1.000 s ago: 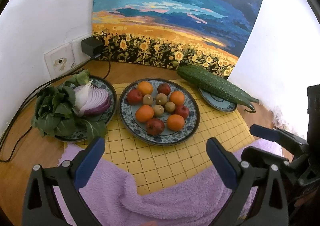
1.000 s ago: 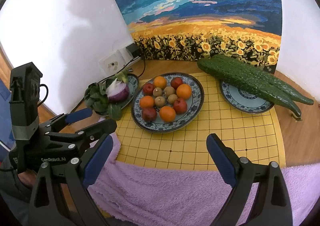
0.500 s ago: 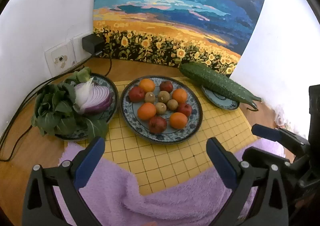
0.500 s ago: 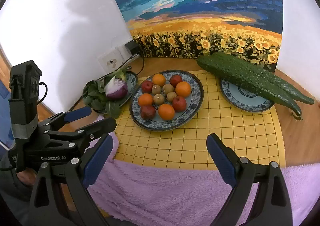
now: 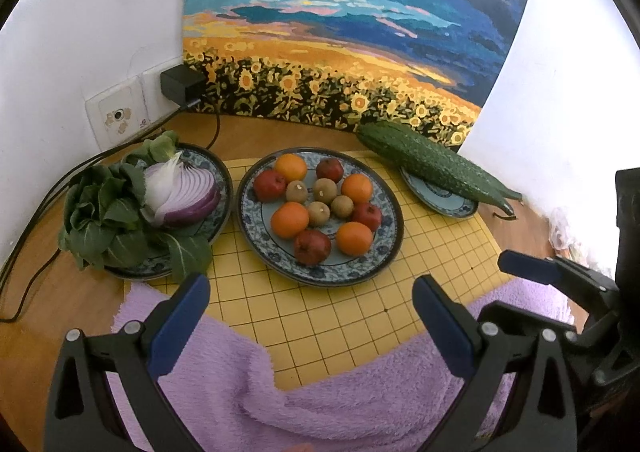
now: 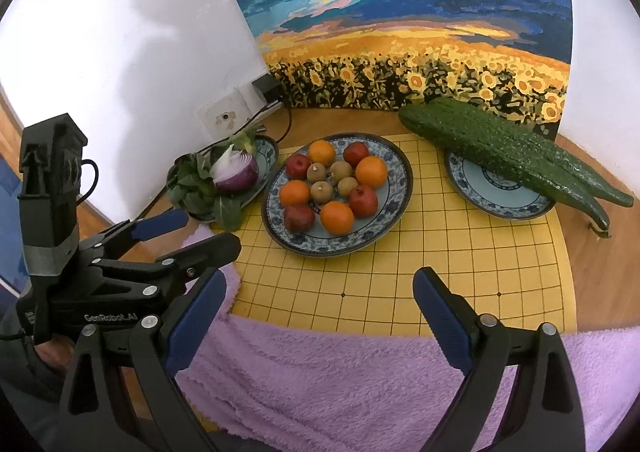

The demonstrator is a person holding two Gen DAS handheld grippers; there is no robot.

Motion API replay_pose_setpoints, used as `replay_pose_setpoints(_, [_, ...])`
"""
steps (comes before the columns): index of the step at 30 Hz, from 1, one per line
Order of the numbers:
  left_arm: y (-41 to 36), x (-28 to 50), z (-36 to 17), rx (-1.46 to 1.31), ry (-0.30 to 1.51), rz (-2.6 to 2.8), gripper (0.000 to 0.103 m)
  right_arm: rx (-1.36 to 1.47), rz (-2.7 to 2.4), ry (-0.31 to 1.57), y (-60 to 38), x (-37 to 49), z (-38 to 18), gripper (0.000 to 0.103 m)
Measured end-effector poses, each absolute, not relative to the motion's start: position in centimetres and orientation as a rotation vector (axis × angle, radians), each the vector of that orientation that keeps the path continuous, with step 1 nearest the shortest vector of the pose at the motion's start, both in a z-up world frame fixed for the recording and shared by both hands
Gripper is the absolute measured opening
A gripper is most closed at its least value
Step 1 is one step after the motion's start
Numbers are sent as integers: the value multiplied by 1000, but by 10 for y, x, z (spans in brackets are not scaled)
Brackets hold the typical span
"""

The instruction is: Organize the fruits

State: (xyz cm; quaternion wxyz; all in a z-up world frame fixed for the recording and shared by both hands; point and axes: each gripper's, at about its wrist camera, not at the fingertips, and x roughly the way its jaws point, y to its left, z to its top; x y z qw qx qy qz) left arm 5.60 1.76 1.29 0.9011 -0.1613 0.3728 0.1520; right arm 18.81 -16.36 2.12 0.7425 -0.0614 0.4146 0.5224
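Observation:
A large blue patterned plate (image 5: 384,252) (image 6: 400,188) in the middle of the yellow grid mat holds several oranges (image 5: 289,219), dark red fruits (image 5: 312,247) and small brown fruits (image 5: 319,212). My left gripper (image 5: 312,316) is open and empty, above the purple towel, short of the plate. My right gripper (image 6: 320,308) is open and empty, also over the towel's edge. Each gripper shows in the other's view, the left one (image 6: 188,232) at the left and the right one (image 5: 532,272) at the right.
A plate (image 5: 218,172) at the left holds leafy greens (image 5: 104,220) and half a red onion (image 5: 184,192). A small plate (image 6: 500,204) at the right carries long green cucumbers (image 6: 500,148). A purple towel (image 5: 320,404) lies in front. A painting, a wall socket and cables stand behind.
Both grippers have drawn back and risen slightly, so the plates look a little smaller and farther. Nothing was picked up or moved on the table.

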Motion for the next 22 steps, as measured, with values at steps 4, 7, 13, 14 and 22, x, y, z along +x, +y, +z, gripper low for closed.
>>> replay_pose_setpoints(4, [17,56,13,-332,772,316,103,-133,1143,912,-164,188,21,97])
replay_pose_setpoints(7, [18,57,13,-332,770,311,103,-134,1142,912,-164,189,21,97])
replay_pose_setpoints(13, [17,57,12,-333,769,307,103,-136,1139,913,-164,190,21,97])
replay_pose_setpoints(14, [17,57,12,-335,770,309,103,-136,1138,913,-164,190,21,97])
replay_pose_setpoints(22, [16,58,12,-332,771,308,103,-138,1138,915,-164,190,20,97])
